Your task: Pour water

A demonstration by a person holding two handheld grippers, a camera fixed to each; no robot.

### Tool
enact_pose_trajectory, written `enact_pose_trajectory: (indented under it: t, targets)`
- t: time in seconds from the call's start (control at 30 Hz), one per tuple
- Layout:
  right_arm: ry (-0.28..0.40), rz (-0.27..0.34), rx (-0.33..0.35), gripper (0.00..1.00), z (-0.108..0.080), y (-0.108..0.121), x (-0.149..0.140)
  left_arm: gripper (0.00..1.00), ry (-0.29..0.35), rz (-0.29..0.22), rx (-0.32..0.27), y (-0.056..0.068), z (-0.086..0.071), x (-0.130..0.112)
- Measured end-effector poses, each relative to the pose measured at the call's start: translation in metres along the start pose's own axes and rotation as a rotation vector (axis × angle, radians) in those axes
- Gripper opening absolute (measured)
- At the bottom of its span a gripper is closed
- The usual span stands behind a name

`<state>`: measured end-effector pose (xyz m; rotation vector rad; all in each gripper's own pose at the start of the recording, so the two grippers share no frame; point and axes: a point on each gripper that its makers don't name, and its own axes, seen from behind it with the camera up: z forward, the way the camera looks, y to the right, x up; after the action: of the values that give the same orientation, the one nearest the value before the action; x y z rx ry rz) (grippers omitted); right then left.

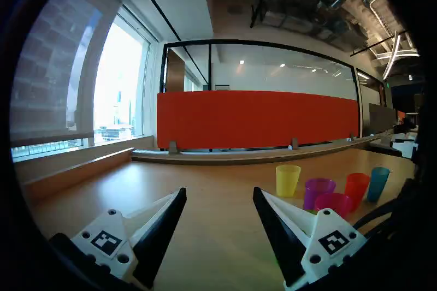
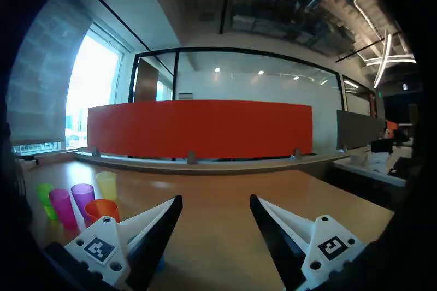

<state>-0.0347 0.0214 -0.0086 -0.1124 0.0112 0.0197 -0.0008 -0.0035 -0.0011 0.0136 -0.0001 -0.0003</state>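
Holding the left gripper [image 1: 219,192] low over the wooden table [image 1: 164,176], aiming it at the orange divider [image 1: 257,119] standing along the table's far edge, with both fingers spread wide and gripping nothing. Seeing, in the left gripper view, plastic cups standing upright on the table on the near side of the divider, below its right half: the yellow cup [image 1: 288,180] nearest the divider's middle, the purple cup [image 1: 318,190] just beside it, the pink cup [image 1: 332,202] in front of the purple one and overlapping it, the red cup [image 1: 356,188] next along, the teal cup [image 1: 378,183] out toward the divider's right end. Holding the right gripper [image 2: 216,199] likewise low and facing the divider's middle, with fingers parted wide over bare tabletop. Catching, in the right gripper view, the cups below the divider's left end, with the green cup [image 2: 45,198] standing out past that end and the others bunching close beside it.
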Motion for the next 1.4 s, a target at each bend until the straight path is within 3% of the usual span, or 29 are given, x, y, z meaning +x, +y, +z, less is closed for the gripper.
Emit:
enact_pose_trajectory:
  t: [1.4]
  targets:
    - [-0.003, -0.001, 0.005, 1.0, 0.0004, -0.0054, -0.0076, 0.9, 0.0, 0.0, 0.0, 0.0, -0.0002, 0.0002]
